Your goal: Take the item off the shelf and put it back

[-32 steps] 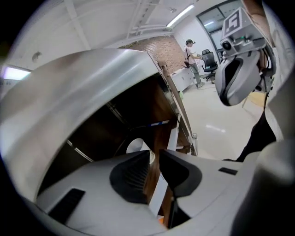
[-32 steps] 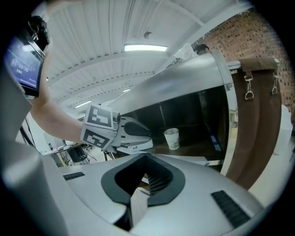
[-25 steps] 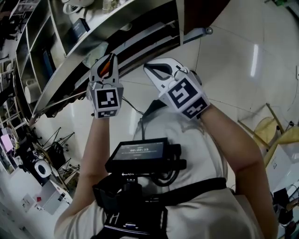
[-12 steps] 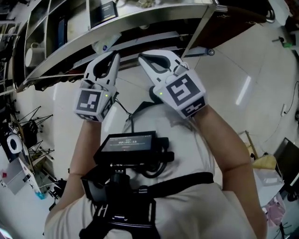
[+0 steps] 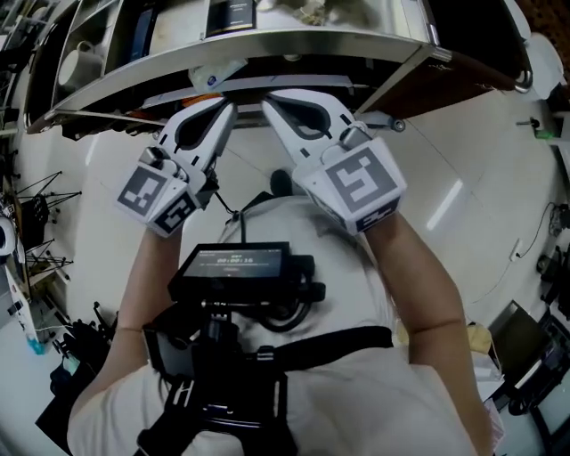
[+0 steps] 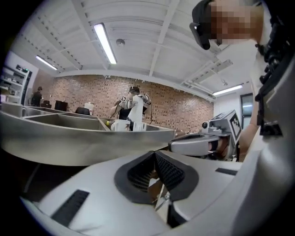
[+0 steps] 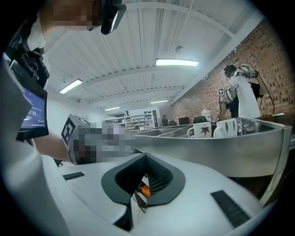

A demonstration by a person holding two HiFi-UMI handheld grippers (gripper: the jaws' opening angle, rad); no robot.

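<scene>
While raised side by side to the front lip of the metal shelf (image 5: pixel 267 43), holding nothing in either tool. On the left tool (image 5: pixel 226 109), at 11 o'clock from the chest-mounted screen (image 5: pixel 233 267), jaws pressed fully together, ribbed pads meeting with no thing between. Likewise on the right tool (image 5: pixel 269 103), at 1 o'clock from that screen: jaws closed flat on each other, empty. Tips of the two just beside one another, aimed toward 12 o'clock, right under the shelf lip.

Item itself not identifiable among the shelf things. Up on the shelving, untouched: a white mug (image 5: pixel 76 62) at 10 o'clock from the left tool, and a dark box (image 5: pixel 233 13) at 12 o'clock above both tips. From the right gripper view, a mug with a leaf mark (image 7: pixel 200 130) and a plain mug (image 7: pixel 227 127) standing side by side inside the shelf tray, at 2 o'clock from the closed jaws. From the left gripper view, pale cups (image 6: pixel 123 125) on the shelf at 11 o'clock from the shut jaws, the right tool at 2 o'clock. Farther off, a person (image 7: pixel 242 94) before a brick wall.
</scene>
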